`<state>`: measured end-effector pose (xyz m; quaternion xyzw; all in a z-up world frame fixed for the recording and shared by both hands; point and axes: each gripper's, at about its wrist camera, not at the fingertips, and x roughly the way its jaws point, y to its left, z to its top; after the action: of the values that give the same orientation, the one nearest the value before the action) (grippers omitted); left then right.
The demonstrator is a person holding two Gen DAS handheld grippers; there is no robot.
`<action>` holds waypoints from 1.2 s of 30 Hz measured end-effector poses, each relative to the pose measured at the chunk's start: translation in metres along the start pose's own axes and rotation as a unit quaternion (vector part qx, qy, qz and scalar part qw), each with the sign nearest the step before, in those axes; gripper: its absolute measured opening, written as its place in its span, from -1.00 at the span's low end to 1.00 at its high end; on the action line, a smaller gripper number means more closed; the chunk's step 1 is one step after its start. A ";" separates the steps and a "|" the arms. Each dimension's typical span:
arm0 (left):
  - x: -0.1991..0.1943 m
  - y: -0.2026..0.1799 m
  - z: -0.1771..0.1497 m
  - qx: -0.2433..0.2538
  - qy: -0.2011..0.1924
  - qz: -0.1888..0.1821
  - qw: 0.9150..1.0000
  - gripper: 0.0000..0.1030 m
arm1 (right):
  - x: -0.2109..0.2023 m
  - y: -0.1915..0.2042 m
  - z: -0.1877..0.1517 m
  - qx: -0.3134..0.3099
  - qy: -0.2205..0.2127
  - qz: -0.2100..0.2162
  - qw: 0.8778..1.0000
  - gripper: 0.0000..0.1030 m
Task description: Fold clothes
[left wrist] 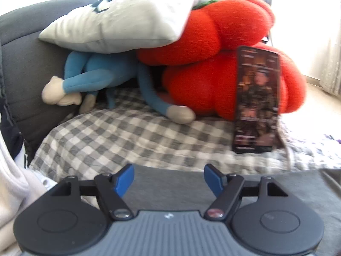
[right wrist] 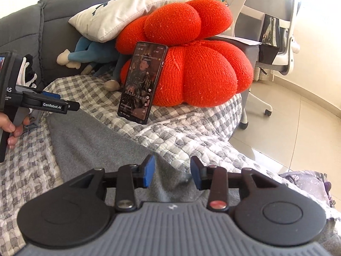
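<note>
A grey garment (right wrist: 96, 140) lies flat on the checked quilt (right wrist: 187, 132) that covers the sofa seat. My right gripper (right wrist: 172, 167) hangs over its near right part, open, and the blue pads touch no cloth. In the left wrist view the same grey garment (left wrist: 166, 189) shows under my left gripper (left wrist: 168, 175), which stands wide open with nothing between its fingers. The right wrist view also catches the left gripper (right wrist: 72, 106) from the side, held by a hand (right wrist: 12, 125) over the garment's far left edge.
A phone (right wrist: 141, 83) with a lit screen leans on two red knitted cushions (right wrist: 202, 70). A white pillow (right wrist: 127, 12) and a blue plush toy (left wrist: 102, 79) lie against the grey sofa back (left wrist: 27, 64). Pale clothes (left wrist: 10, 192) sit at left; an office chair (right wrist: 275, 25) stands at right.
</note>
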<state>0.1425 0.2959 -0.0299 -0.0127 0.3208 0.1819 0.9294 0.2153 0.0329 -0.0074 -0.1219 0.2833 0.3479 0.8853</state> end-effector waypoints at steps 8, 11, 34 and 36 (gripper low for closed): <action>-0.037 -0.046 -0.005 0.026 0.001 -0.071 0.997 0.57 | -0.038 -0.019 -0.015 0.011 0.011 -0.032 0.999 -0.07; -0.050 -0.065 -0.008 0.037 0.003 -0.092 0.995 0.58 | -0.052 -0.025 -0.020 0.019 0.010 -0.040 0.999 -0.06; -0.120 -0.193 -0.038 0.100 0.014 -0.234 0.967 0.74 | -0.145 -0.064 -0.077 0.052 0.020 -0.102 0.993 0.17; -0.121 -0.205 -0.042 0.106 0.019 -0.247 0.963 0.75 | -0.152 -0.070 -0.083 0.060 0.022 -0.109 0.992 0.19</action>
<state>0.1001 0.0589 -0.0093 0.0035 0.3426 -0.0885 0.9353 0.1382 -0.1356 0.0153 -0.1064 0.3078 0.2293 0.9173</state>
